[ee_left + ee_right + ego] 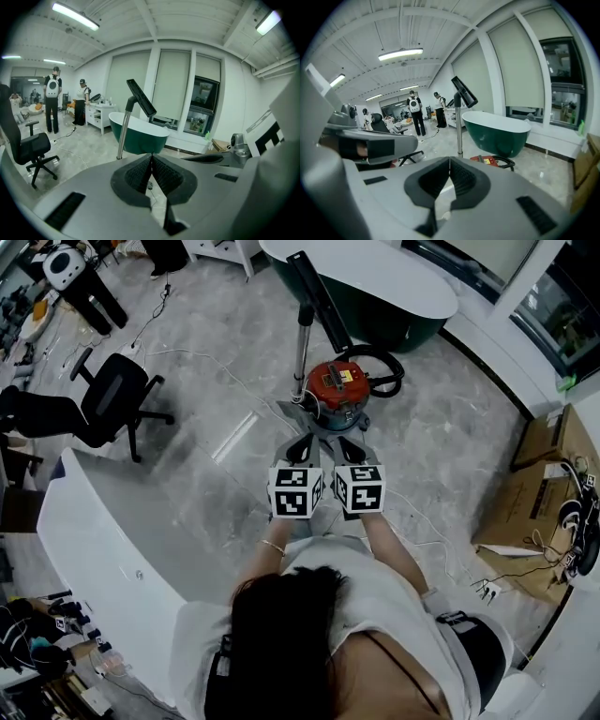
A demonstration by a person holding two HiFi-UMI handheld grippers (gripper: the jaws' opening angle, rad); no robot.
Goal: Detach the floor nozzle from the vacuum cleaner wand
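Note:
The vacuum cleaner's red canister (336, 390) stands on the grey floor just beyond both grippers. Its chrome wand (302, 341) rises upright, with the black floor nozzle (319, 298) at its top end, tilted. A black hose (386, 371) loops beside the canister. My left gripper (302, 442) and right gripper (352, 446) are side by side short of the canister, both shut with nothing between the jaws and touching nothing. The left gripper view shows the wand (123, 133) and nozzle (141, 97) ahead of the shut left gripper (151, 157). The right gripper view shows the wand (459, 129), nozzle (464, 92) and canister (488, 160) past the shut right gripper (450, 162).
A dark green bathtub (394, 320) stands behind the vacuum. A black office chair (114, 399) is at the left and a white curved counter (94, 540) at the near left. Cardboard boxes (536, 493) sit at the right. White cables (202, 362) trail over the floor. People (52, 105) stand far off.

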